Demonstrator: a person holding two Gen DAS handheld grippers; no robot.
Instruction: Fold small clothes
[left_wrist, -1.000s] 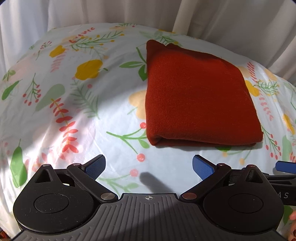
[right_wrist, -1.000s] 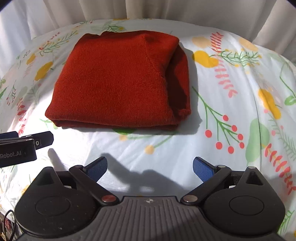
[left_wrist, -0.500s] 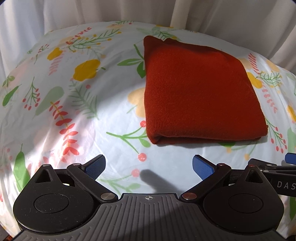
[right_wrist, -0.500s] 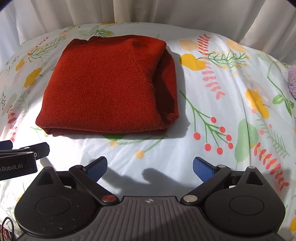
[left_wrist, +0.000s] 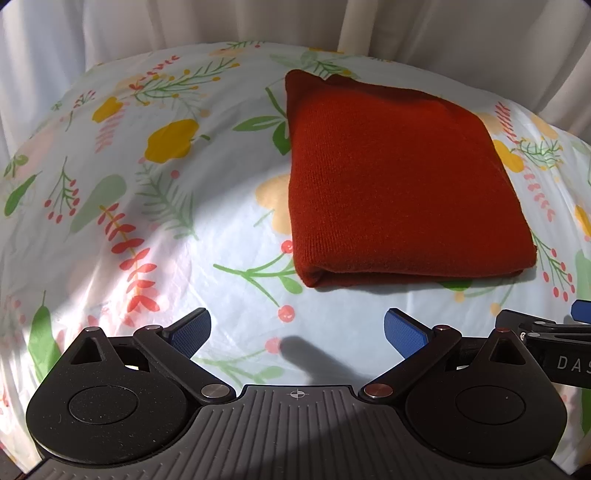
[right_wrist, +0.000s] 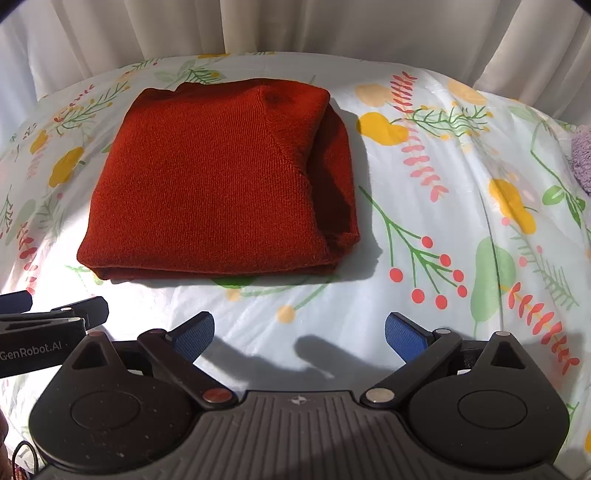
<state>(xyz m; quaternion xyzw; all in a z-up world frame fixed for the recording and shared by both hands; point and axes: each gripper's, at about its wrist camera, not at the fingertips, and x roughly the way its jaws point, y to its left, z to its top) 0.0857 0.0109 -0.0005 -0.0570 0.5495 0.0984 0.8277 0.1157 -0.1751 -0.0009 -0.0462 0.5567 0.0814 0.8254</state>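
Left hand-held gripper (left_wrist: 297, 332) spread wide with nothing between its blue pads (left_wrist: 190, 330), hovering over the floral sheet (left_wrist: 155, 236) near its front edge. Ahead and slightly right of it, a rust-red knitted garment (left_wrist: 399, 184) folded into a flat, roughly square bundle, lying on the sheet, well apart from both sets of fingers. Rolled fold edge facing the cameras; left edge straight; right edge looser, with an inner layer bulging out past the top layer in the right wrist view (right_wrist: 218, 181). Right hand-held gripper (right_wrist: 299, 334) likewise spread wide and empty, just beside the left one, whose black body reaches into the right wrist view at lower left. Shadows of the fingers on the sheet between bundle and grippers. At the far right edge of the right wrist view, a purple fuzzy thing (right_wrist: 583, 158), possibly another piece of cloth, mostly cut off. White curtain (right_wrist: 295, 26) hanging behind the surface.
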